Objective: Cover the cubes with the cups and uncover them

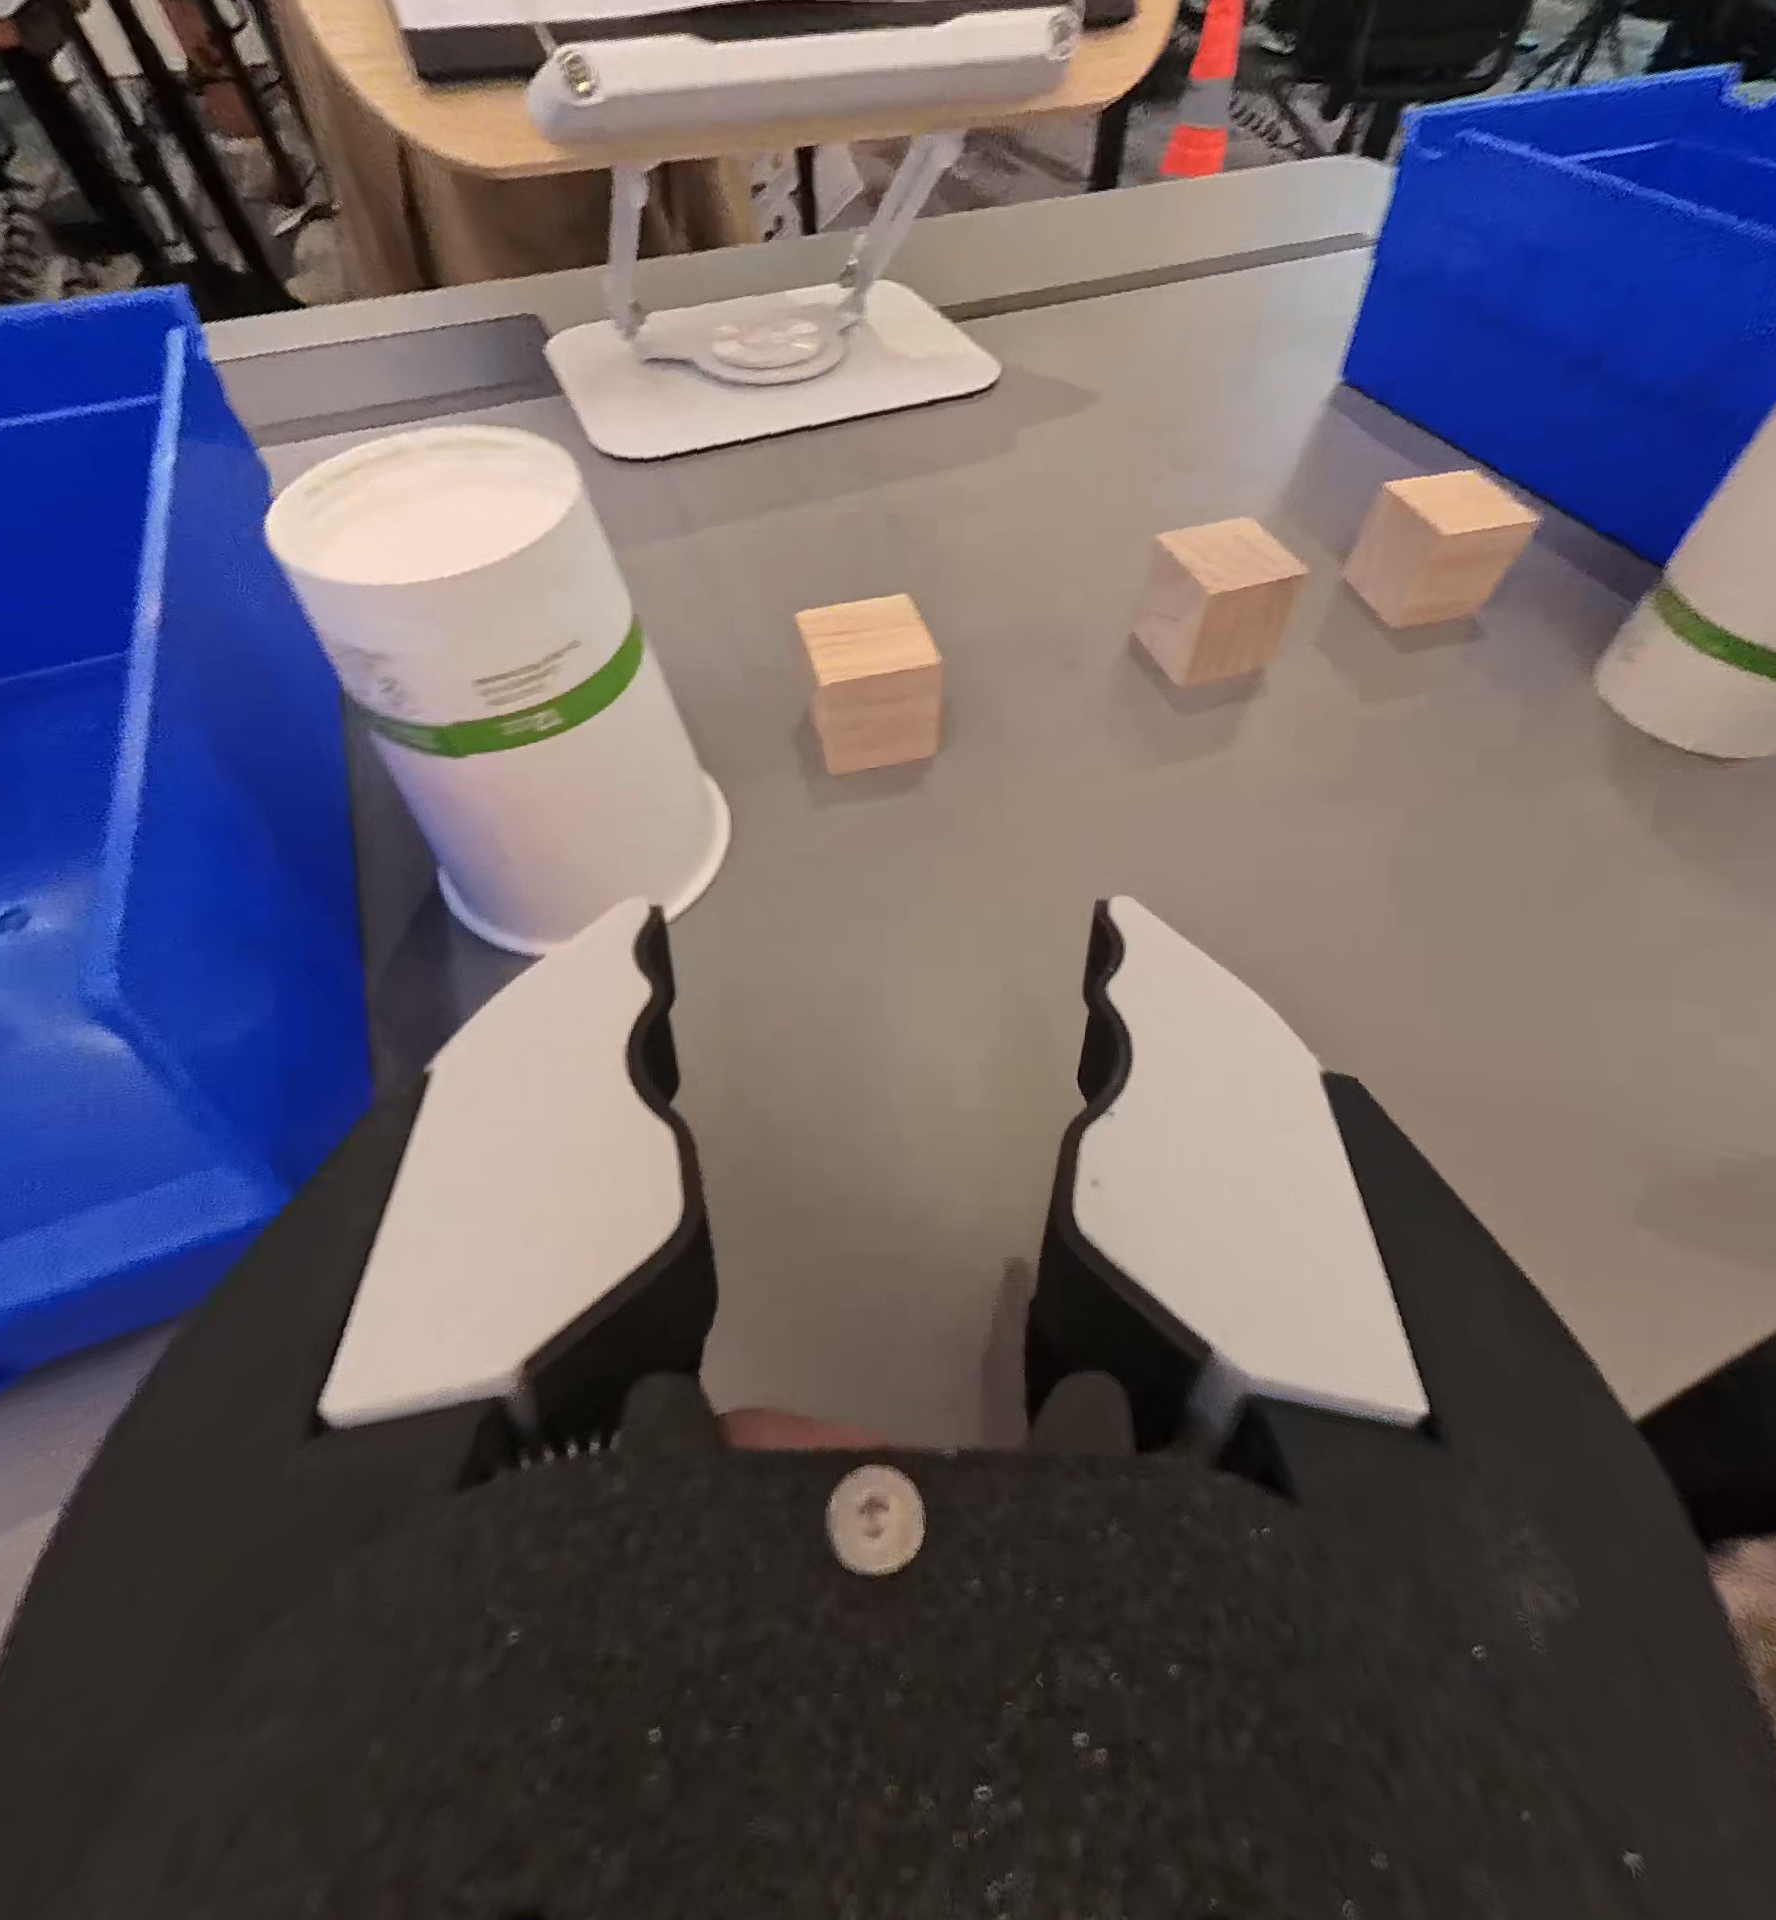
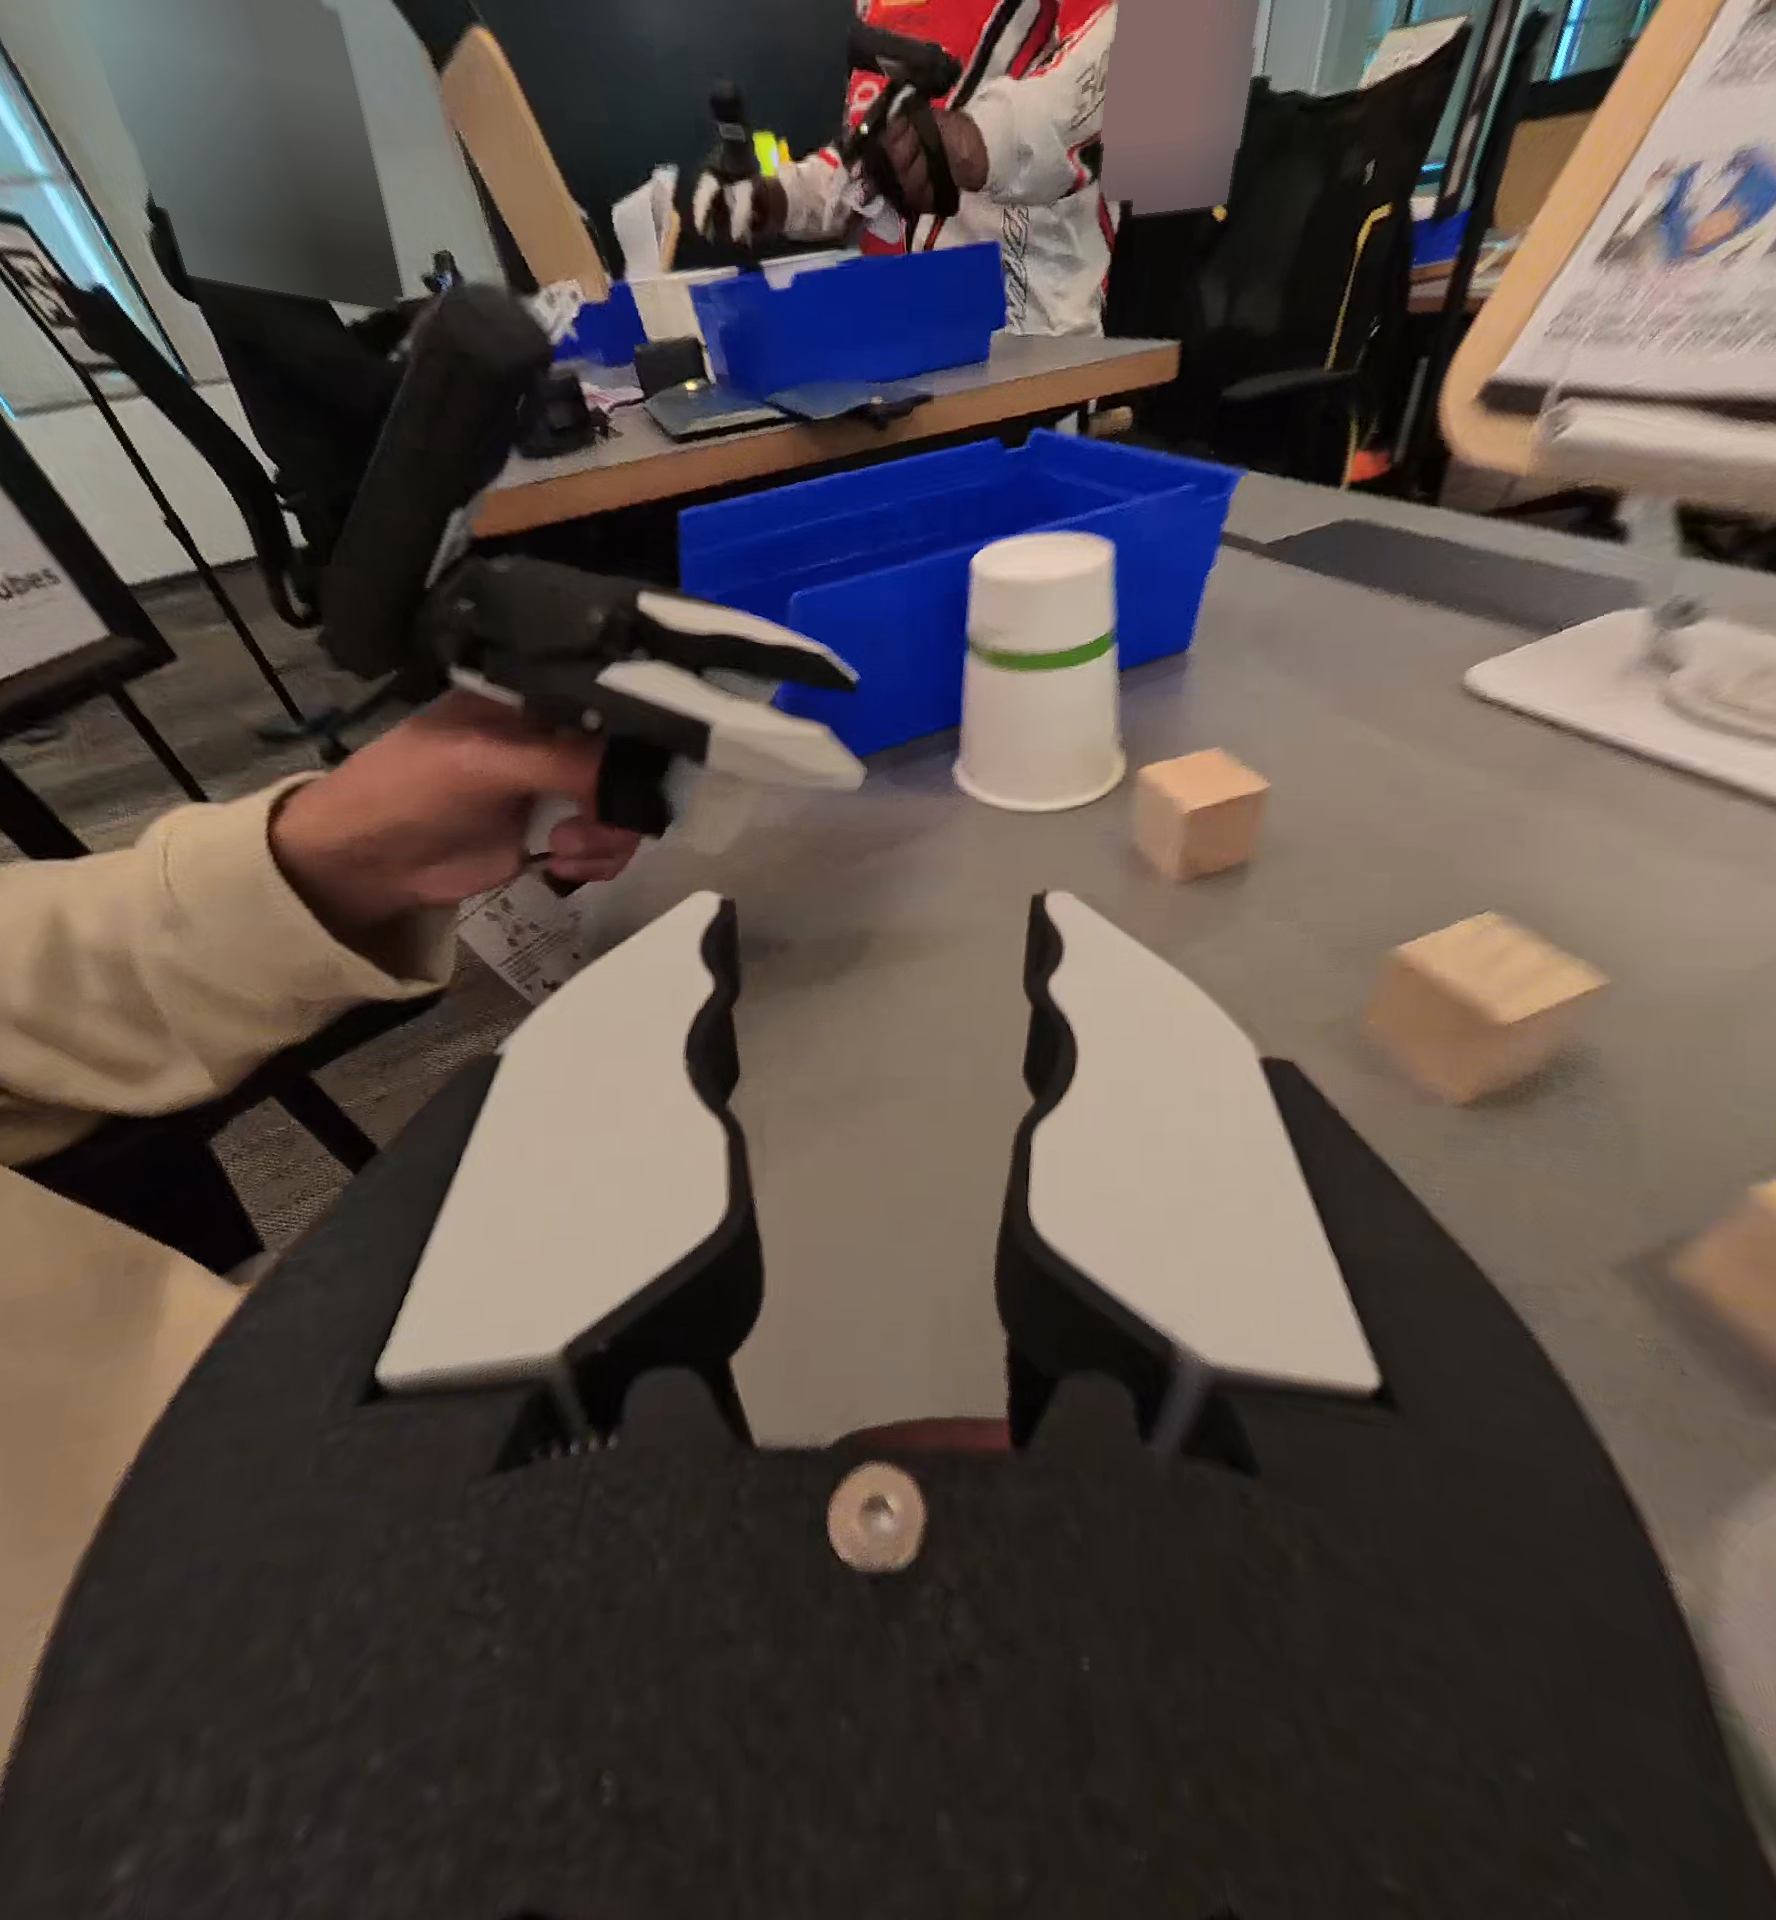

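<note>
A grey table [image 1: 1279, 1039] carries two upturned cups [image 1: 499, 675], three wooden cubes [image 1: 871, 681], two blue bins [image 1: 84, 831] and a white stand [image 1: 770, 364].

Looks like an office workspace: desks [image 2: 822, 436], black office chairs [image 2: 1310, 301], blue bins [image 2: 863, 312] across the frame's top, carpet floor.

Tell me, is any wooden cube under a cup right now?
No, all three cubes sit uncovered between two upside-down cups.

We see bare tabletop [image 1: 967, 1039] ahead, blue bin [image 1: 84, 831] and upturned cup [image 1: 510, 707] crowding left, three cubes [image 1: 871, 681] spaced beyond, gaps between
</note>
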`<state>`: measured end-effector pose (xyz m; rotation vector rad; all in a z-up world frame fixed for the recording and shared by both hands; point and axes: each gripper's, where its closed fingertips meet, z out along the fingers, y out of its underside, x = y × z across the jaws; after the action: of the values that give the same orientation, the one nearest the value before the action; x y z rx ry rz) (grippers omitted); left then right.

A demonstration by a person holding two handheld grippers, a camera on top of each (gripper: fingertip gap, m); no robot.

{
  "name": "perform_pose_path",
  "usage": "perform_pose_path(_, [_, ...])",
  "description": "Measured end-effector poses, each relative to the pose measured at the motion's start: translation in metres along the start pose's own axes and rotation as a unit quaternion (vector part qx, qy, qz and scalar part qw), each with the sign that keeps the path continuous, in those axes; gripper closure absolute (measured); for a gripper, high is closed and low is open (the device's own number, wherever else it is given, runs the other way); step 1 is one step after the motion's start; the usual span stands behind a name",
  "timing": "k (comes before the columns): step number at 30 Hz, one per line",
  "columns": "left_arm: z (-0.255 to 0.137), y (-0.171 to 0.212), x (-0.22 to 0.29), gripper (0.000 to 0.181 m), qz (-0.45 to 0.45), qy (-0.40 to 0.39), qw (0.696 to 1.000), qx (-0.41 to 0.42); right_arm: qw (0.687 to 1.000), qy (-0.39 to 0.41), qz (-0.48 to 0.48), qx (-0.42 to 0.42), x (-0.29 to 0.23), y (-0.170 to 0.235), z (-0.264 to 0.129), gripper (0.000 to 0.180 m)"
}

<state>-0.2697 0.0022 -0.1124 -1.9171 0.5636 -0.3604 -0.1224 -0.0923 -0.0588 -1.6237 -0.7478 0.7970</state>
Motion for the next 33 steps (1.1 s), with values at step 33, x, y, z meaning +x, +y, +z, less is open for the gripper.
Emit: perform_pose_path(33, [0.093, -0.038, -0.075, 0.096, -0.067, -0.156, 0.985, -0.03, 1.0, 0.002, 0.012, -0.008, -0.001, 0.051, -0.017, 0.136])
